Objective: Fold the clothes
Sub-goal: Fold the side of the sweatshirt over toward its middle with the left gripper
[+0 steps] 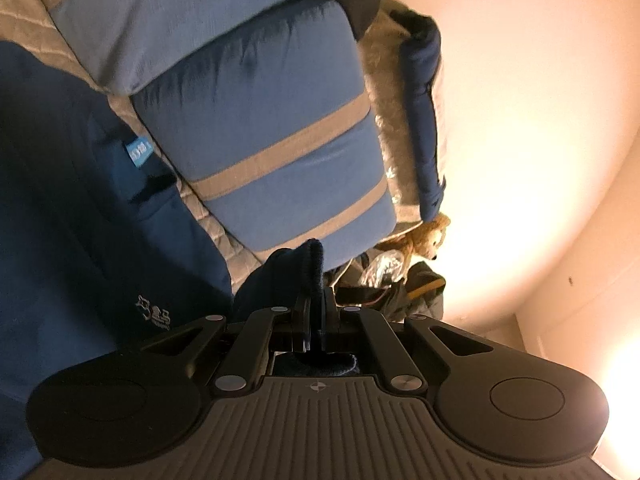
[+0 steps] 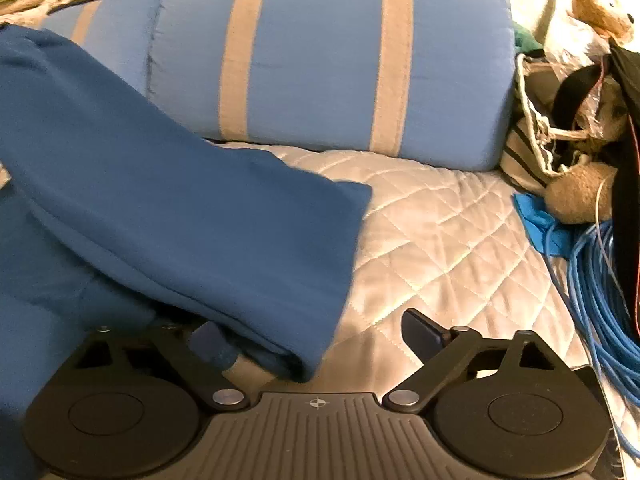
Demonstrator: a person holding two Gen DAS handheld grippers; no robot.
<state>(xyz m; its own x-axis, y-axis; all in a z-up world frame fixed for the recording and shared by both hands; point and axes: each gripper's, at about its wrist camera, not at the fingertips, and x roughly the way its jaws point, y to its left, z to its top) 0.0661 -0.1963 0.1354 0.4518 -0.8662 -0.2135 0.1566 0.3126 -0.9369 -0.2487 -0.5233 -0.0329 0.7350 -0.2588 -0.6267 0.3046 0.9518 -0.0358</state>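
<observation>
A dark blue sweatshirt [image 1: 80, 200] with a small white chest print and a light blue neck label lies on the quilted bed. My left gripper [image 1: 316, 312] is shut on its ribbed cuff [image 1: 314, 268], held up from the bed. In the right wrist view the sweatshirt's sleeve [image 2: 180, 220] lies folded across the body, its end over the quilt. My right gripper [image 2: 316, 340] is open; the sleeve edge lies between its fingers and hides the left one, while the right finger [image 2: 422, 334] rests over bare quilt.
Blue pillows with beige stripes [image 2: 332, 56] lean at the bed's head on the grey quilted cover [image 2: 440, 248]. Right of the bed are a coil of blue cable [image 2: 600, 288], bags and a plush toy [image 2: 600, 0]. A pale wall [image 1: 520, 120] is beside the bed.
</observation>
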